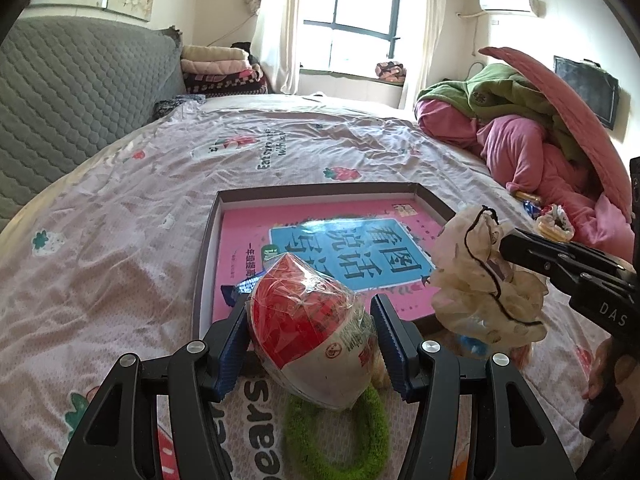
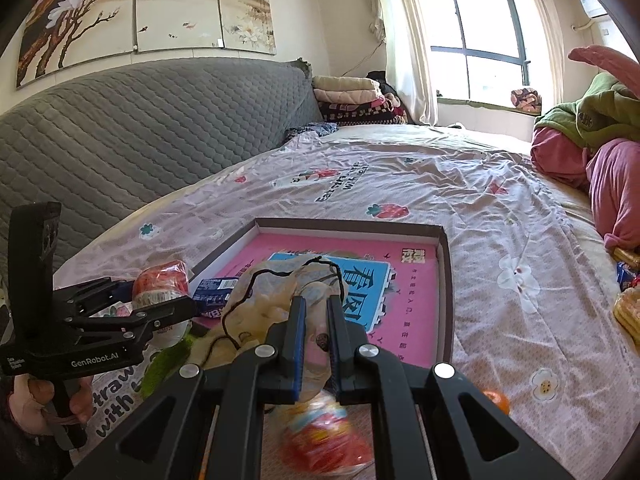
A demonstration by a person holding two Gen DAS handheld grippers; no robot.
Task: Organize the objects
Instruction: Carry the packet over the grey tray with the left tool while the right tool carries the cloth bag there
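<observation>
My left gripper (image 1: 310, 318) is shut on a red-and-white plastic-wrapped snack pack (image 1: 308, 324), held above the bed at the near edge of a shallow box (image 1: 208, 240). A pink book (image 1: 320, 248) lies in the box. My right gripper (image 2: 318, 312) is shut on a cream frilly hair scrunchie (image 2: 272, 300) with a black thread, held over the box's near side; it shows in the left wrist view (image 1: 480, 280) too. A green fuzzy hair ring (image 1: 332, 432) lies on the bed under the left gripper.
A small blue packet (image 2: 214, 294) rests at the box's near left corner. Another red wrapped snack (image 2: 324, 440) lies below the right gripper, an orange item (image 2: 498, 400) beside it. Biscuits (image 2: 628, 312) lie at right. Pink and green bedding (image 1: 520, 140) is piled far right; grey headboard (image 2: 140, 128) left.
</observation>
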